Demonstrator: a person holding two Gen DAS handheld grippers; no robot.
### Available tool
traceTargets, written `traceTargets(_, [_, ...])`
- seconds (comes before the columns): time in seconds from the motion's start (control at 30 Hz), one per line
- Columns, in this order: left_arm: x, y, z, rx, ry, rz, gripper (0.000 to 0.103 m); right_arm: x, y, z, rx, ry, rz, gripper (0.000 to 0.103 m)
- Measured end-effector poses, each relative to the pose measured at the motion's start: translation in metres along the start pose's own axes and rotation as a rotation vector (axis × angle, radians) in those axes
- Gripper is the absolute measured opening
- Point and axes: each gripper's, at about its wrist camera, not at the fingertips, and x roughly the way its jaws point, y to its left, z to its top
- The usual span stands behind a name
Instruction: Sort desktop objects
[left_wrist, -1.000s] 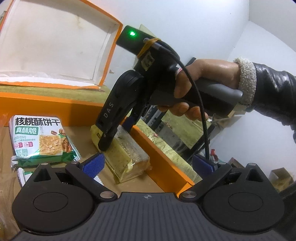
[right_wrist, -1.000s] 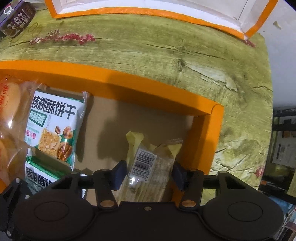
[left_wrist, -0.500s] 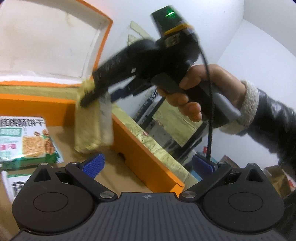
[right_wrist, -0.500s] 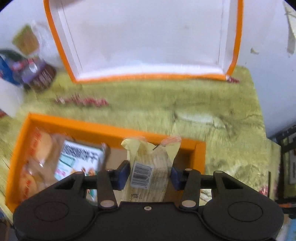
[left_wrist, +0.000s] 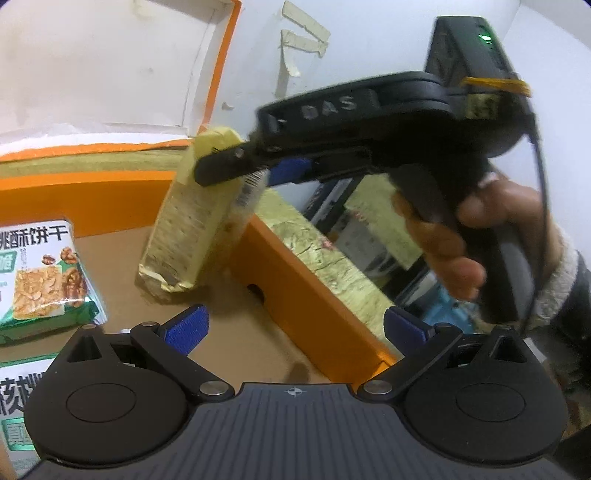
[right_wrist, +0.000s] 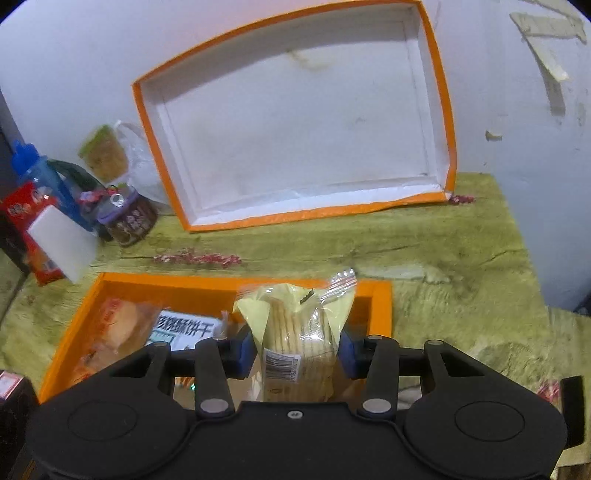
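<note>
Holding the yellow cracker packet (right_wrist: 295, 343) between its two blue pads, your right gripper (right_wrist: 297, 352) was closed on it, one pad pressed on each side. The jaws had just been closing a little around the packet. In the left wrist view the packet (left_wrist: 192, 229) hung tilted over the right end of the orange box (left_wrist: 314, 295), with its lower end close to the cardboard floor of the box; whether it touched the floor, you cannot tell. Your right hand (left_wrist: 454, 236) gripped the black handle. Your left gripper (left_wrist: 293, 326) stood wide with nothing between its pads, low over the same corner of the box. Inside the box (right_wrist: 382, 310) lay green walnut biscuit packs (left_wrist: 44, 273) and a wrapped bread (right_wrist: 118, 332) on the left. The orange lid (right_wrist: 295, 122) leaned against the wall at the back of the green surface (right_wrist: 443, 251).
</note>
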Motion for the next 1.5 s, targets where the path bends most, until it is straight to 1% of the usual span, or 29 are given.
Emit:
traceTargets(0.17, [-0.002,-0.002,-0.002,0.017,0.006,0.017,0.102,-0.014,-0.003,-0.019,0.040,0.021,0.065,0.043])
traceTargets(0.33, [-0.004,-0.004,-0.009,0.043,0.052,-0.003,0.102,-0.029,-0.002,-0.045,0.080,0.065,0.109,0.043])
traceTargets(0.5, [-0.002,-0.008,-0.020,0.056,0.064,-0.032,0.102,-0.040,0.003,-0.068,0.108,0.102,0.123,0.044])
traceTargets(0.73, [-0.005,-0.005,-0.032,0.049,0.053,-0.046,0.102,-0.055,0.021,-0.088,0.077,0.208,0.160,0.054])
traceTargets(0.77, [-0.007,-0.004,-0.033,0.047,0.049,-0.050,0.102,-0.058,0.024,-0.089,0.068,0.220,0.161,0.059])
traceTargets(0.83, [-0.011,-0.003,-0.035,0.049,0.040,-0.058,0.102,-0.068,0.028,-0.090,0.052,0.230,0.156,0.063])
traceTargets(0.9, [-0.015,-0.003,-0.036,0.054,0.033,-0.067,0.102,-0.076,0.028,-0.086,0.054,0.233,0.153,0.064])
traceTargets(1.0, [-0.023,-0.003,-0.040,0.061,0.026,-0.089,0.102,-0.083,0.023,-0.079,0.107,0.235,0.177,0.064])
traceTargets(1.03, [-0.024,-0.004,-0.041,0.065,0.024,-0.097,0.102,-0.083,0.022,-0.076,0.119,0.231,0.174,0.068])
traceTargets(1.07, [-0.025,-0.005,-0.042,0.068,0.023,-0.103,0.102,-0.081,0.021,-0.072,0.126,0.228,0.161,0.069])
traceTargets(1.23, [-0.023,-0.006,-0.046,0.078,0.028,-0.107,0.102,-0.061,0.023,-0.060,0.141,0.274,0.140,0.069])
traceTargets(1.37, [-0.026,-0.005,-0.049,0.073,0.021,-0.115,0.102,-0.037,0.034,-0.054,0.077,0.312,0.038,0.074])
traceTargets(1.43, [-0.026,-0.005,-0.050,0.077,0.015,-0.115,0.102,-0.024,0.040,-0.053,0.045,0.341,0.013,0.076])
traceTargets(1.5, [-0.026,-0.005,-0.051,0.084,0.009,-0.108,0.102,-0.010,0.047,-0.052,0.025,0.381,0.009,0.077])
